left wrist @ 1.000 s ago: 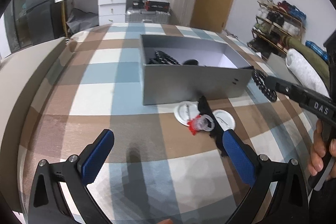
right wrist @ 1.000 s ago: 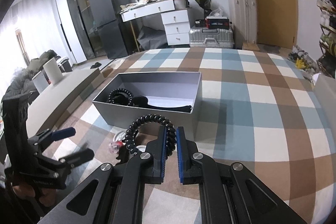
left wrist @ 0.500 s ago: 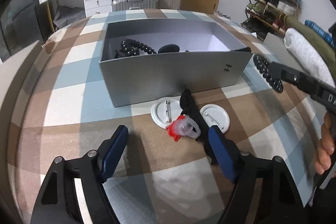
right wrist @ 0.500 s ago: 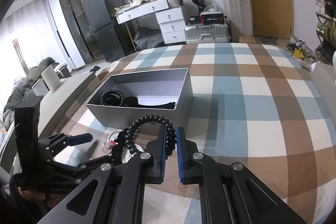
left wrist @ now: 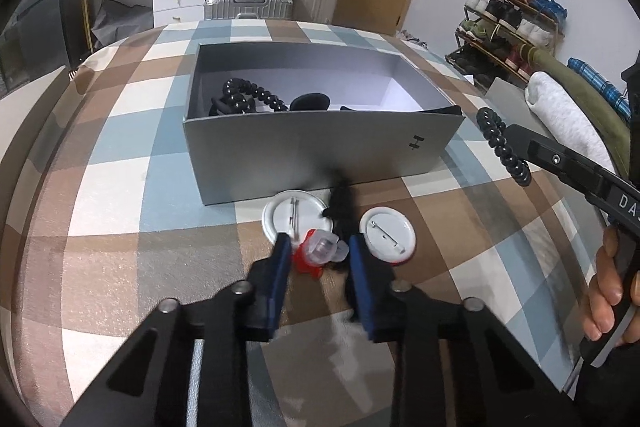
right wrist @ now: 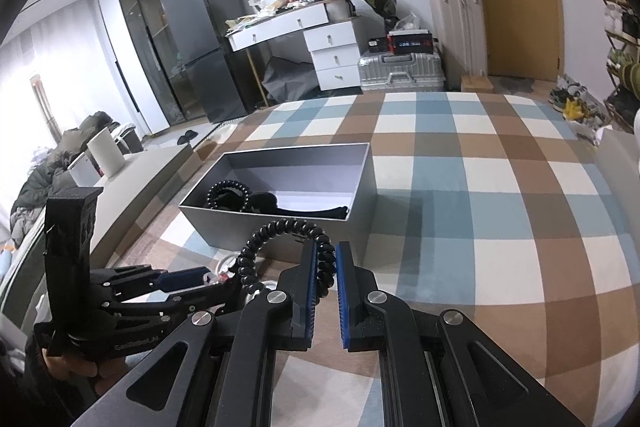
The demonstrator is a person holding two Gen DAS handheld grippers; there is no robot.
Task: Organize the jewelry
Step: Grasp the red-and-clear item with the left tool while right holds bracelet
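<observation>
Between the blue pads of the left claw (left wrist: 318,269): a small clear-and-red plastic trinket (left wrist: 320,251), lying on the checked cover of the bed (left wrist: 120,219) just in front of the grey box (left wrist: 320,155). Jaws just closing in, now close on both sides of the trinket; contact not confirmable, so not yet judged a grip. Judged light, hard, probably slick and brittle; best taken across the clear body, squeezed gently, lifted slowly.

Flanking the trinket: 2 round white pin badges, backs up, left badge (left wrist: 294,215) and right badge (left wrist: 386,231). Thin and flat, likely awkward to pinch off soft fabric; edge grip advised, clear of the pin. Also 1 black soft item (left wrist: 340,203) between them, identity unclear.

Right claw (right wrist: 326,277) pressed together, pinching 1 black beaded bracelet (right wrist: 280,231), held near the box's right end. Beads hard, loop limp and free to swing.

Inside the box: 1 more black beaded bracelet (left wrist: 252,99), plus dark items not countable.
</observation>
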